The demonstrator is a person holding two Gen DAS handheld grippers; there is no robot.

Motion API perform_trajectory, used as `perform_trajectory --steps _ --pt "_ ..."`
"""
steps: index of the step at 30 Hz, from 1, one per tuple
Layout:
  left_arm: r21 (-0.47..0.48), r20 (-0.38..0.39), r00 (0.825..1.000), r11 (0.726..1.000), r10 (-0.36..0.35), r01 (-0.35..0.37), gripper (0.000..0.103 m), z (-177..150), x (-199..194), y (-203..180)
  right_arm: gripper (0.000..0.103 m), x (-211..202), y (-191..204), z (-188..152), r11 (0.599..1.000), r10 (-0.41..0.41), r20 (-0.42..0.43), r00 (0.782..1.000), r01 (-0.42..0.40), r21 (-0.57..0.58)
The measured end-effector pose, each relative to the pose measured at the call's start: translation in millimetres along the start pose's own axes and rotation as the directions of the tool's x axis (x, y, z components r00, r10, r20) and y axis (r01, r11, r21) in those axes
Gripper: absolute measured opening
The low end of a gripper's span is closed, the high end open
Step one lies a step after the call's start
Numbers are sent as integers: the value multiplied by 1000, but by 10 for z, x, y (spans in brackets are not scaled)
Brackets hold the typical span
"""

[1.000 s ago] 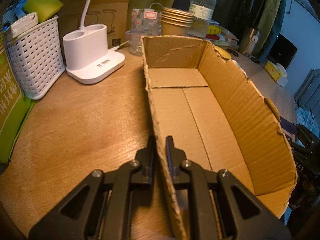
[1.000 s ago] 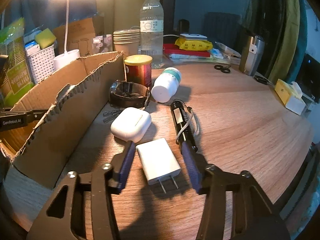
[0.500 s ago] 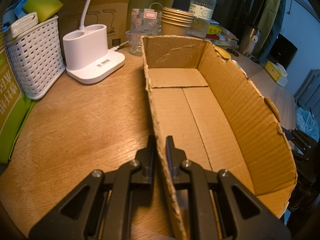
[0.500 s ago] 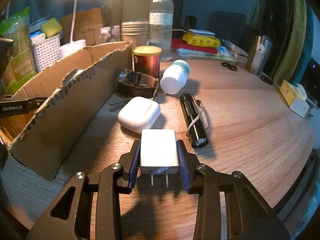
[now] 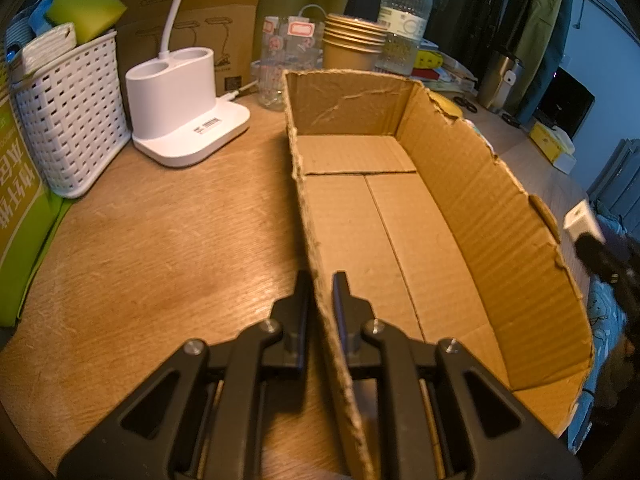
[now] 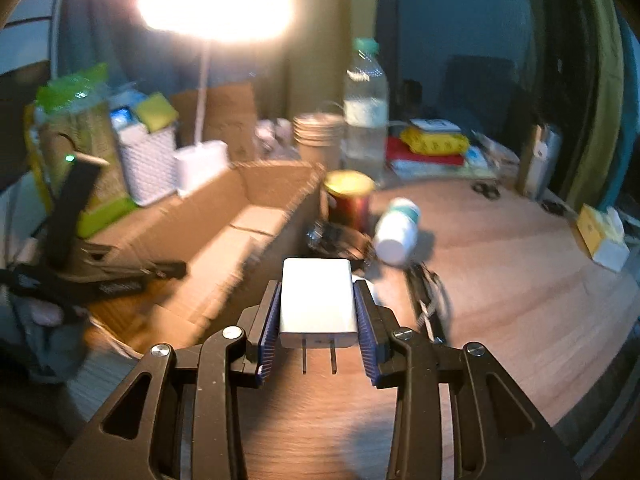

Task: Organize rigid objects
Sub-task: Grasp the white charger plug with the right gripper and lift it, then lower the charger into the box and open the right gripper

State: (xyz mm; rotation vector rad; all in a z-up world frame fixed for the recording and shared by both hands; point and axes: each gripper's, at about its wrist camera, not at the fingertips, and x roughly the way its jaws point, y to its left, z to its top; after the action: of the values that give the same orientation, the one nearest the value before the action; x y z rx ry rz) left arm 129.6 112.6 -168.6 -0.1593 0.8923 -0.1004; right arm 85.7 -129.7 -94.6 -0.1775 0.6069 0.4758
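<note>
Two grippers are at work by one cardboard box (image 5: 400,216). The left gripper (image 5: 320,296) pinches the near side wall of the box, one finger outside and one inside, with the jaws squeezed tight on the cardboard. The box is open on top and has nothing inside.

The right gripper (image 6: 318,312) holds one white charger (image 6: 318,300) between its blue pads. The pads press on both sides of the charger, and its two metal prongs point back at the camera. The charger is off the table (image 6: 500,280), just past the right wall of the box.

Right of the box, on the table, are one red can (image 6: 348,200) with a gold lid, one white pill bottle (image 6: 396,232) lying on its side, and one black flashlight (image 6: 430,300), partly hidden. One dark strap-like thing (image 6: 332,236) lies touching the box wall; it is too blurry to name.

Behind the box stand one water bottle (image 5: 404,20), one stack of paper cups (image 5: 352,42) and one white lamp base (image 5: 188,108). Left of the box is one white basket (image 5: 72,108).
</note>
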Motion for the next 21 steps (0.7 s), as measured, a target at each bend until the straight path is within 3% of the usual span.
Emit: perform_trajectory --steps 9,21 --pt "0 -1 1000 1000 0 0 12 2 -3 1 37 10 442 196 989 129 25 991 -127 -69" --pt "-1 -1 1000 1000 1 -1 12 1 -6 4 37 253 740 69 980 156 -57 986 -162 -116"
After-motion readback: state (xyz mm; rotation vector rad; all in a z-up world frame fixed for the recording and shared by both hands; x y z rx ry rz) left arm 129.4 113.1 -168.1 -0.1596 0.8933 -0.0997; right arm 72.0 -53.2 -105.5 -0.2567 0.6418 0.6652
